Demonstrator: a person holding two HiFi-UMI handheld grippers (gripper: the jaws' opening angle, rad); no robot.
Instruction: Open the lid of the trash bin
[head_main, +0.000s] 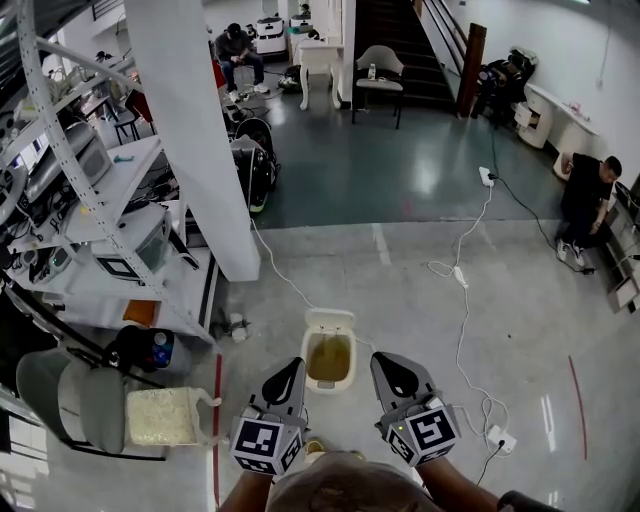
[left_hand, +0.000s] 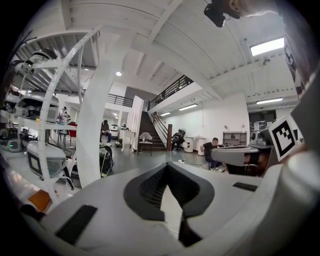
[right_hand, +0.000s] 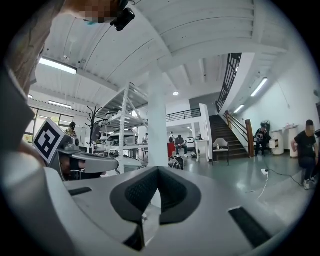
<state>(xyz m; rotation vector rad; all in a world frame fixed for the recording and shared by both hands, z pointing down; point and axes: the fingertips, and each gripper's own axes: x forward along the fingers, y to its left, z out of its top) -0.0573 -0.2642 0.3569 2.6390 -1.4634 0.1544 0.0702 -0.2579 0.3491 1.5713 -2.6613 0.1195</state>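
Jaws together: left gripper (head_main: 289, 375), right gripper (head_main: 388, 368)

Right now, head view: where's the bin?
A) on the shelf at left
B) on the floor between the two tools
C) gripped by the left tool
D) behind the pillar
B: the bin stands on the floor between the left tool and the right tool, and both tools are shut with nothing in them.
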